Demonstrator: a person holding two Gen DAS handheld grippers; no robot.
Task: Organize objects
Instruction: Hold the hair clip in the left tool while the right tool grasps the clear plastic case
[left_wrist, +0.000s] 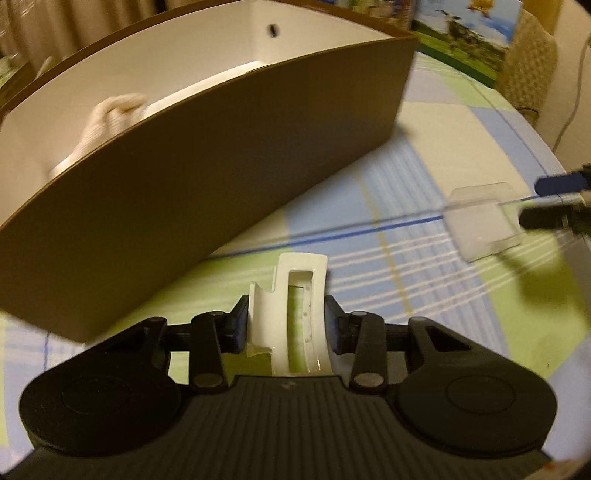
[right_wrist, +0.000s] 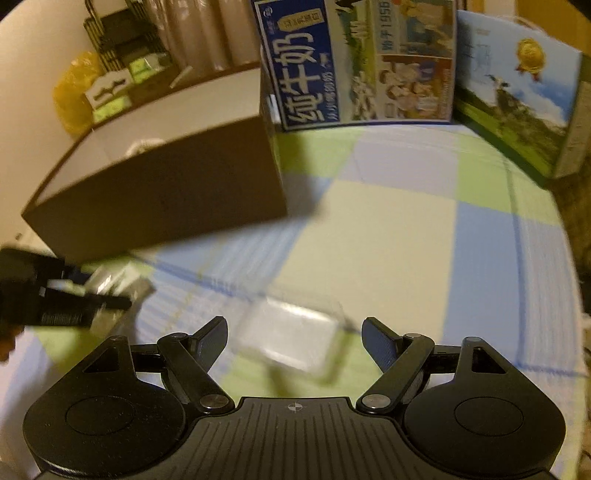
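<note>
A white plastic hair clip (left_wrist: 295, 314) is pinched between the two fingers of the left claw (left_wrist: 286, 325), lifted above the checked cloth of the table (left_wrist: 424, 147). It looks light and stiff, a hard moulded piece with a long open slot down its middle and a smooth, probably slippery shell. The claw holds it across its narrow width, near the hinge end, with the far tip sticking out forward past the fingers. That seems a sound place to hold, though a hard squeeze could spring the clip open.

Just ahead and to the left stands a brown box (left_wrist: 207, 177) with a white inside, its near wall close to the held clip. A white knitted item (left_wrist: 107, 118) already lies inside it. The box looks like the place where things are being gathered.

A second task thing, a small clear plastic case (right_wrist: 291, 332), lies flat on the table directly in front of the right claw (right_wrist: 293, 343), between its wide-spread fingers but not touched by them. It is blurred; it appears thin, light, rigid and glossy, best taken across its two opposite edges. Printed cartons (right_wrist: 354, 62) stand at the far edge of the table.
</note>
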